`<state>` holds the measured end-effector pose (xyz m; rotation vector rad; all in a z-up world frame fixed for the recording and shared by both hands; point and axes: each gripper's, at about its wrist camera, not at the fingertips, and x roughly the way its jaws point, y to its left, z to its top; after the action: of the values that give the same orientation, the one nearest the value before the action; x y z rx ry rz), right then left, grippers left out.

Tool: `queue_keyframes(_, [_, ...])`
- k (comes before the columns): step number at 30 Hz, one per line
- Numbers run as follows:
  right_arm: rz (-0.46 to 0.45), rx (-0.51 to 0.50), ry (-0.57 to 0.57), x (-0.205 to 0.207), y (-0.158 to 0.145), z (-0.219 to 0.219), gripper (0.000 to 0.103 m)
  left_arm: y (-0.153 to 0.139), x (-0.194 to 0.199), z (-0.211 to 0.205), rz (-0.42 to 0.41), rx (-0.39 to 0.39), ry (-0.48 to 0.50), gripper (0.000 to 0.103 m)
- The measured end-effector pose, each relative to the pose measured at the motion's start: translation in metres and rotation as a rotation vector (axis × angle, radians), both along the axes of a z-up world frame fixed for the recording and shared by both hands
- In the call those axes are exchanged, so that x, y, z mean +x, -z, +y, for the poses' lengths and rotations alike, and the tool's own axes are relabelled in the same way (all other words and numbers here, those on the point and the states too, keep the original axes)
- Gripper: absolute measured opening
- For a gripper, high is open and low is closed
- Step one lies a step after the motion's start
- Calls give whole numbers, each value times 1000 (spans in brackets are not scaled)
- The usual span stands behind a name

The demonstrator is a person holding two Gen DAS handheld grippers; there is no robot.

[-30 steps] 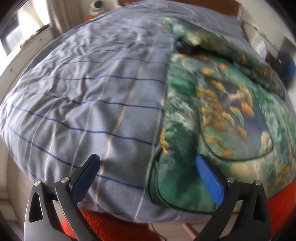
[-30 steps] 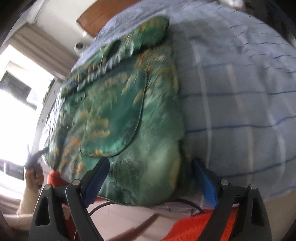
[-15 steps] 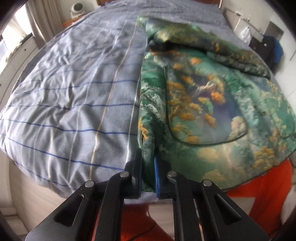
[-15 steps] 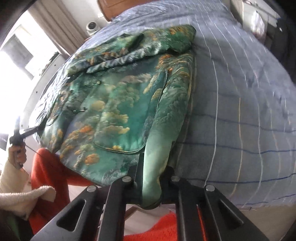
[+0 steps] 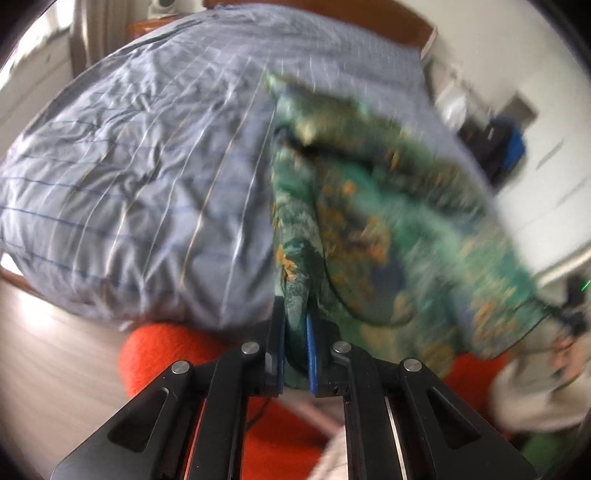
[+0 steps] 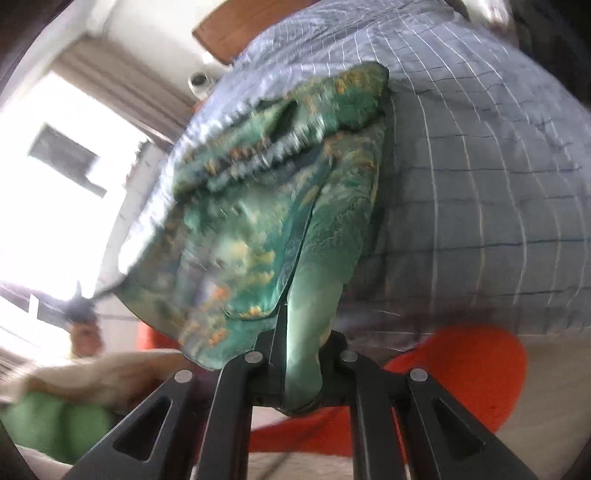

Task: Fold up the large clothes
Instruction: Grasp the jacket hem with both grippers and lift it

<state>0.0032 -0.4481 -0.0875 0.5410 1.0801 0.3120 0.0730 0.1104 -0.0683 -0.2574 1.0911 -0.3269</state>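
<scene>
Two grippers clamped on the near hem of one green printed garment (image 5: 388, 229), one at each corner. Left gripper (image 5: 295, 336): blue fingers (image 5: 311, 354) clenched on the hem corner at 6 o'clock in the left wrist view, fabric bunched between them. Right gripper (image 6: 301, 365): clenched on the opposite corner at 6 o'clock in the right wrist view, pale lining pinched in the gap.

Garment spread over the grey-blue checked bedcover (image 5: 140, 177), near hem raised off the bed edge, far end with the collar lying flat toward 12 o'clock. Left side edge running straight from 6 to 12 o'clock in the left wrist view; curved dark-piped pocket just right of it. Heavily blurred toward 3 o'clock.

Open bedcover at 9 to 11 o'clock (left view) and at 1 to 4 o'clock (right view). Wooden headboard (image 6: 236, 29) at 12 o'clock. Orange trouser legs (image 6: 480, 373) below the bed's near edge, close behind both grippers. Window (image 6: 55, 192) at 9 o'clock in the right view.
</scene>
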Motion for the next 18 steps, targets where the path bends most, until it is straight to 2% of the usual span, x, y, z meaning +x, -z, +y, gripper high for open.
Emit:
queue_keyframes(2, [-47, 80, 17, 16, -13, -11, 10, -22, 26, 5, -39, -84, -21, 6])
queue_keyframes(4, [-103, 157, 34, 44, -30, -22, 10, -44, 60, 1, -88, -115, -27, 6])
queue_keyframes(7, [-175, 221, 64, 100, -53, -38, 10, -71, 135, -17, -146, -85, -49, 6])
queue_keyframes(10, [-209, 234, 126, 166, -68, -54, 10, -78, 205, -29, -135, -63, -100, 6])
queue_keyframes(12, [-201, 239, 194, 222, -63, -72, 10, -68, 261, -41, -101, -26, -140, 6])
queue_keyframes(14, [-175, 232, 235, 261, -50, -77, 10, -50, 300, -55, -70, 32, -172, 6])
queue_keyframes(18, [-65, 171, 344, 338, 6, -94, 10, 8, 360, -87, -23, 208, -224, 8])
